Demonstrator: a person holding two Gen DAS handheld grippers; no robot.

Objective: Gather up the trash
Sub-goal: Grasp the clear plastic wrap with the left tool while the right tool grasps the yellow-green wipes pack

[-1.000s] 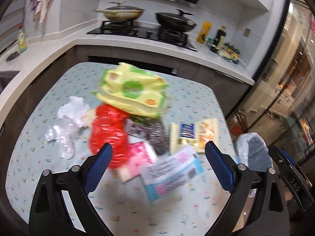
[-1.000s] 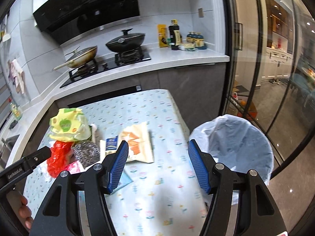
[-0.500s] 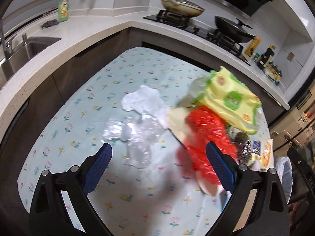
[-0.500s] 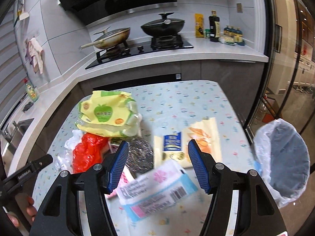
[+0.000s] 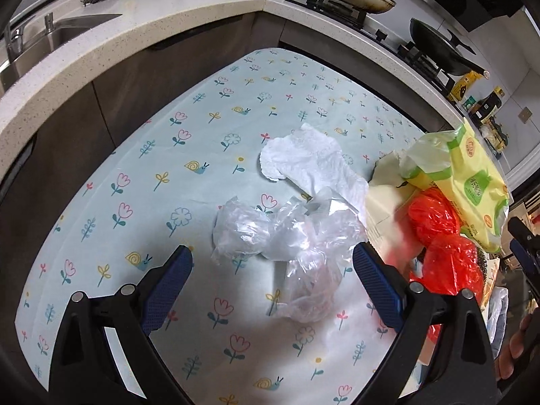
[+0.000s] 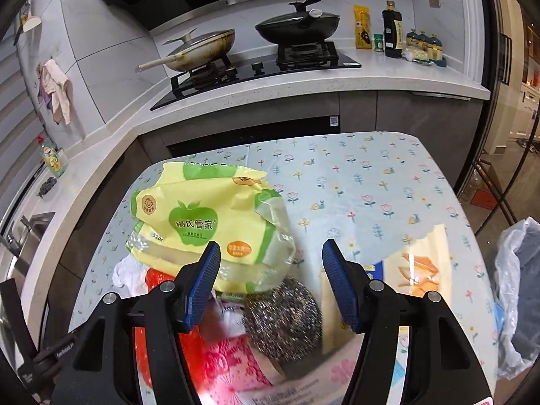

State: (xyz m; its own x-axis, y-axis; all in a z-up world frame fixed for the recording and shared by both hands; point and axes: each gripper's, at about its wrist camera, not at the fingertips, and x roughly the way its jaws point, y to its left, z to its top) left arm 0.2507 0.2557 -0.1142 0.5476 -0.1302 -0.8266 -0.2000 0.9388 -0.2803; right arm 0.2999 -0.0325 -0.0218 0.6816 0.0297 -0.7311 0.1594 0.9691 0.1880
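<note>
A: What does the room look like, starting at the left?

B: A pale stone counter point(image 5: 141, 23) with a sink point(image 5: 64, 30), then a hob carrying a cream frying pan point(image 6: 199, 49) and a lidded black wok point(image 6: 297, 27), then bottles point(image 6: 393, 30) by the wall. In front stands a table under a flower-print cloth point(image 5: 141, 175).

A: And the trash?

B: All on the cloth. Leftmost is a clear crumpled plastic bag point(image 5: 287, 236), with white crumpled paper point(image 5: 310, 162) just behind it, then red plastic point(image 5: 445, 243), a yellow-green package point(image 6: 209, 222) lying on the heap, a steel scourer point(image 6: 283, 320), and an orange-and-cream wrapper point(image 6: 418, 270).

A: Any container?

B: A bin with a clear liner point(image 6: 516, 290) past the table's right edge; I cannot see inside.

A: The claws?

B: The left gripper point(image 5: 271, 270) stands open around the clear bag without pressing it. The right gripper point(image 6: 270, 266) is open above the scourer, holding nothing.
</note>
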